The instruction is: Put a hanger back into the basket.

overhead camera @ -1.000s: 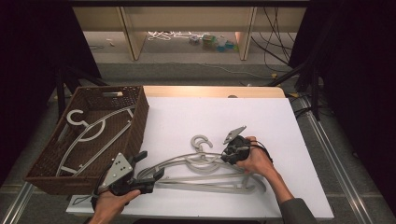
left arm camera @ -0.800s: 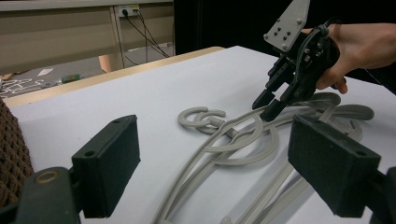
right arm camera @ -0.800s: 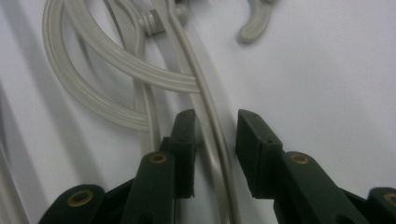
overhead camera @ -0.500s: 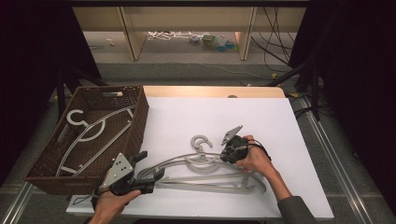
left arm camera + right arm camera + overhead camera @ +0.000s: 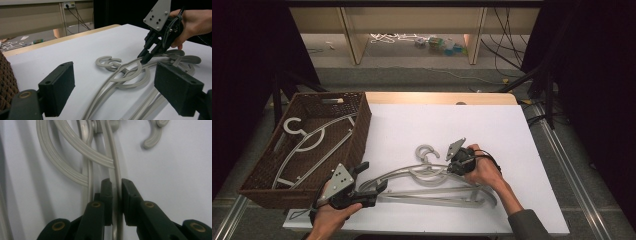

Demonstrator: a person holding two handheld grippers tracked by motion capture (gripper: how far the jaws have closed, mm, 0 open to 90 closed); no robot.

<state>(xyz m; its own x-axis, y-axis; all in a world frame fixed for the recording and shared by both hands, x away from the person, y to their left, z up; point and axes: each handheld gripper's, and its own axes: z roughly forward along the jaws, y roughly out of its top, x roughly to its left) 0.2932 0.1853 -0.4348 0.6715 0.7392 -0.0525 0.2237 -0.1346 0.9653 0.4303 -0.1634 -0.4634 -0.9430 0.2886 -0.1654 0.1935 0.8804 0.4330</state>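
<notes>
Two grey hangers [image 5: 432,181] tangled on the white table [image 5: 512,135] | right gripper [image 5: 116,185] just closed, clamped on one hanger arm | left gripper [image 5: 115,87] apart, apparently astride the lower arms | lift slowly, unhooking before basket [image 5: 262,180]

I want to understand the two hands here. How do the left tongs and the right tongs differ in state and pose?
The left tongs stand wide open with nothing pressed, while the right tongs have just been closing and now pinch a grey hanger arm. The left tongs sit beside the wicker basket; the right tongs are near the hanger hook. Both are hand-held over the white table.
</notes>
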